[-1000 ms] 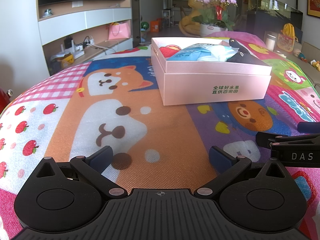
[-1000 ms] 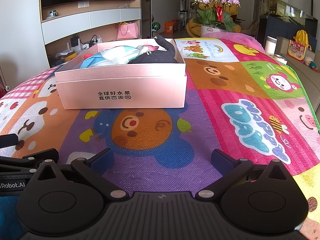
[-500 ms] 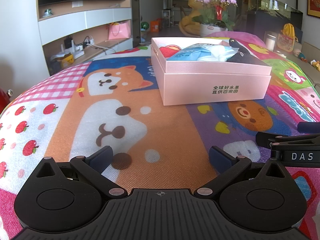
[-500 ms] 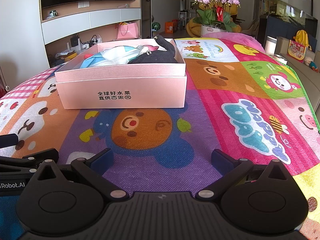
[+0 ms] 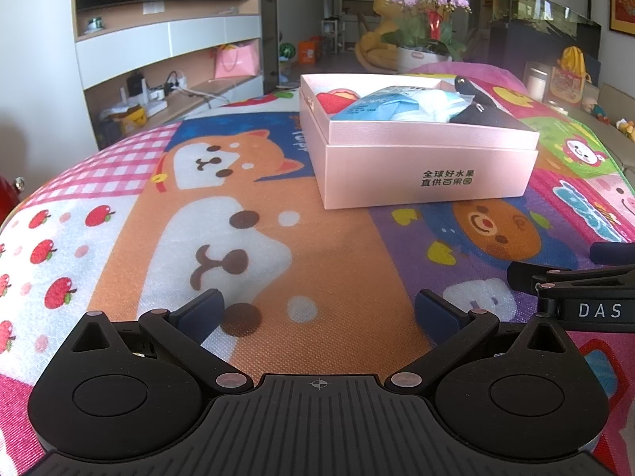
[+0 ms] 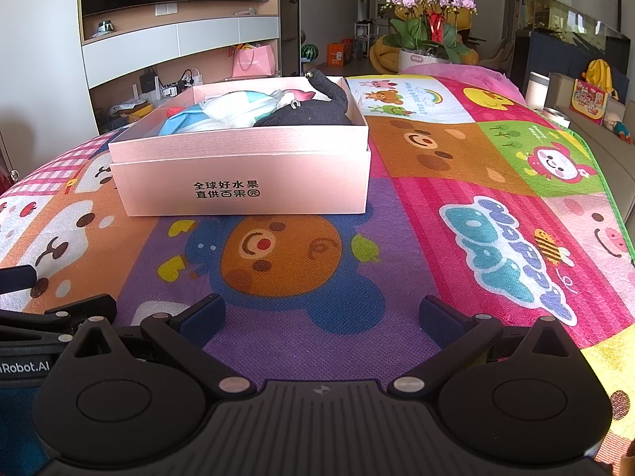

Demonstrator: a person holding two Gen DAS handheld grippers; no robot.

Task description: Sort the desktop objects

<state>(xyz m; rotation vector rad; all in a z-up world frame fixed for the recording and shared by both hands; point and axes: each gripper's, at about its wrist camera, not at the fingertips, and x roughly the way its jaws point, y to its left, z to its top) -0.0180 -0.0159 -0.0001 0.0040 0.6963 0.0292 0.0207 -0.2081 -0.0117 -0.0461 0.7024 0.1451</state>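
Note:
A pink cardboard box (image 5: 428,170) (image 6: 242,174) stands on the cartoon play mat, well ahead of both grippers. Inside it lie a black plush toy (image 5: 476,111) (image 6: 313,113), a light blue and white packet (image 5: 393,105) (image 6: 234,109) and a red item (image 5: 337,99). My left gripper (image 5: 321,309) rests low over the orange part of the mat, open and empty. My right gripper (image 6: 323,311) sits beside it over the purple bear patch, open and empty too. Each gripper shows at the edge of the other's view.
The colourful mat (image 6: 496,218) covers the whole surface and drops off at the right edge. Behind it are a potted orchid (image 6: 428,20), a TV wall with shelves (image 5: 166,39) and a dark cabinet (image 6: 571,55).

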